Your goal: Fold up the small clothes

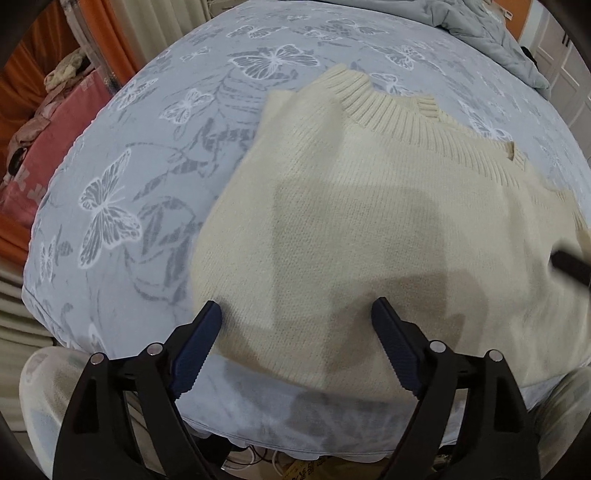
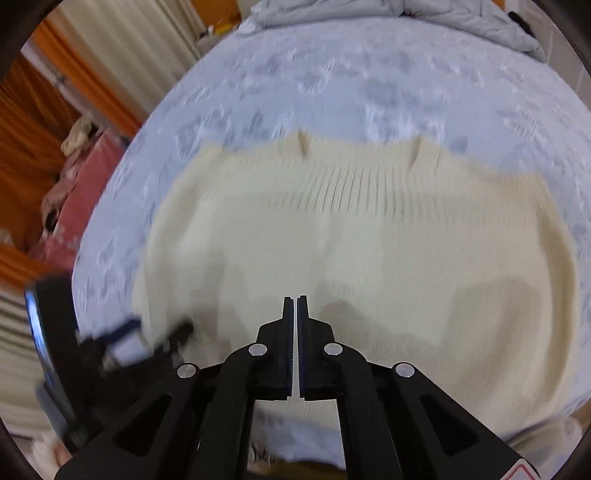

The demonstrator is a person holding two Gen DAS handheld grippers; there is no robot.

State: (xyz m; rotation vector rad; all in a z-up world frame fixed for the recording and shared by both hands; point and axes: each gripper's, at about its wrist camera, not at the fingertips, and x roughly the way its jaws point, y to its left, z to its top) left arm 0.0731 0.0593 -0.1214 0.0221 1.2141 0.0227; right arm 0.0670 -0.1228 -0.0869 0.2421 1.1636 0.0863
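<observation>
A cream knitted sweater vest (image 1: 369,206) lies flat on the blue butterfly-print bed (image 1: 147,155), ribbed collar at the far side. My left gripper (image 1: 297,314) is open, its jaws wide apart just above the vest's near hem. In the right wrist view the vest (image 2: 369,236) fills the middle of the blurred frame. My right gripper (image 2: 296,301) is shut and empty, hovering above the vest's near part. The left gripper (image 2: 147,336) shows blurred at the vest's left near corner. The right gripper's tip (image 1: 570,264) shows at the right edge.
A grey quilt (image 1: 491,33) is bunched at the bed's far end (image 2: 424,14). A pink box with cloth on it (image 1: 48,147) and orange curtains (image 1: 22,66) stand left of the bed. My knees (image 1: 48,391) are at the near edge.
</observation>
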